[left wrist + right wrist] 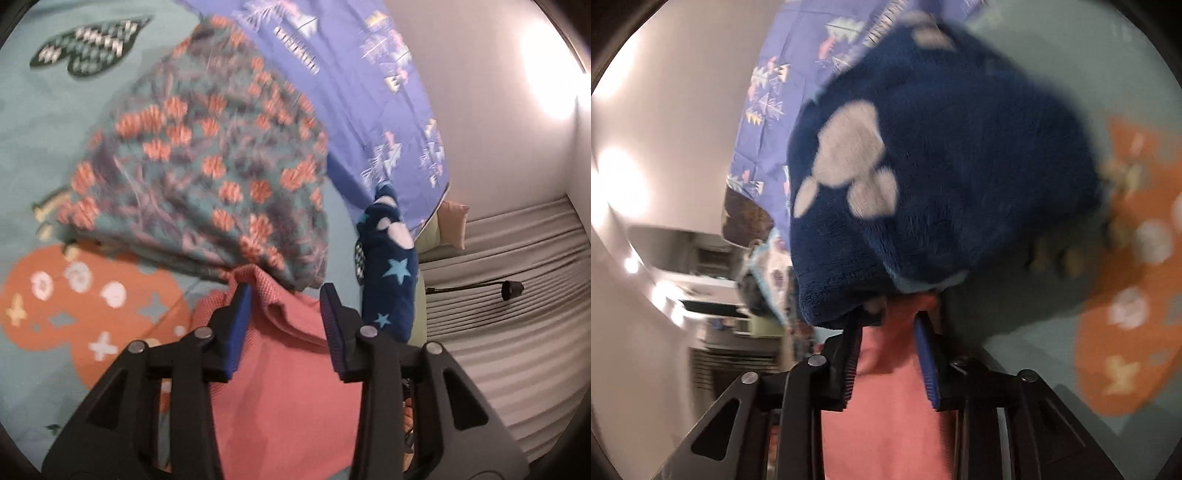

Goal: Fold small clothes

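Pink cloth (291, 369) lies slack between both spread grippers, left gripper (286, 299) and right gripper (890, 325), on the bed (29, 166) near its edge; soft, light, best pinched at corners.

Supporting surface: bed covered by teal sheet (22, 155) printed with orange shapes and a dark leaf motif. Lying directly on sheet: floral teal-and-orange garment (207, 173), folded, central in left view; pink cloth (288, 369) in the foreground, its far edge touching the floral garment; navy fleece item (960, 147) with stars and pale paw prints, beside both; purple patterned quilt (351, 74) along far side.
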`<state>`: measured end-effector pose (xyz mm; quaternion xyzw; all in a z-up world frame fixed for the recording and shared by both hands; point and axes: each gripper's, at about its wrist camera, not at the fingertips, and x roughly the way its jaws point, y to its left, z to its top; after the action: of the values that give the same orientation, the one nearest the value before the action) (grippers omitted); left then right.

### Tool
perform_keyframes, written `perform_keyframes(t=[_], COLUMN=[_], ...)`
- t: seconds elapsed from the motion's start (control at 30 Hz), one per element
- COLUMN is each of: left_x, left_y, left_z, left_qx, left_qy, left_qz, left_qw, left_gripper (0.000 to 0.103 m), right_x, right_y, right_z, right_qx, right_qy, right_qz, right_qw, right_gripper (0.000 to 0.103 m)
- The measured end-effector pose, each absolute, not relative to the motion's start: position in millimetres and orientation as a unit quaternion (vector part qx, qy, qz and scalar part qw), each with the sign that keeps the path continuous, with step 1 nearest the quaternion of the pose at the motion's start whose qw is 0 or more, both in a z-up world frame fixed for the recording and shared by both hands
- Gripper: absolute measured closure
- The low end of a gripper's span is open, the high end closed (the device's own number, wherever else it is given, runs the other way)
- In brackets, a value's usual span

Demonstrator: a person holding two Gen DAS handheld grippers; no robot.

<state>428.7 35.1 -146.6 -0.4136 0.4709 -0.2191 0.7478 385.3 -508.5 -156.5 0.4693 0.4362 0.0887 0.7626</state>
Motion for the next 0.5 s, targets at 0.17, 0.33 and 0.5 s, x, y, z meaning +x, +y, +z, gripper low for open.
perform_keyframes(t=[0.17,0.33,0.5], left_x=[405,365,339], left_y=[44,22,27], left_z=[-95,-90,-136], left_qx=[-0.349,-0.248,-0.225], left_qy=[0.416,0.425,0.482], left_qz=[-0.233,-0.248,-0.218], left_qw=[0.807,0.835,0.818], left_gripper=[0.039,0.027,0.027], right_x=[347,343,376], right_y=[-489,-371,-262], right_z=[-72,-52,-115], right_qx=[0.321,0.095,0.028], right_qy=[0.360,0.416,0.525], right_qz=[0.071,0.148,0.226], right_qw=[0.873,0.892,0.820], right_gripper=[0.035,0.035,0.037])
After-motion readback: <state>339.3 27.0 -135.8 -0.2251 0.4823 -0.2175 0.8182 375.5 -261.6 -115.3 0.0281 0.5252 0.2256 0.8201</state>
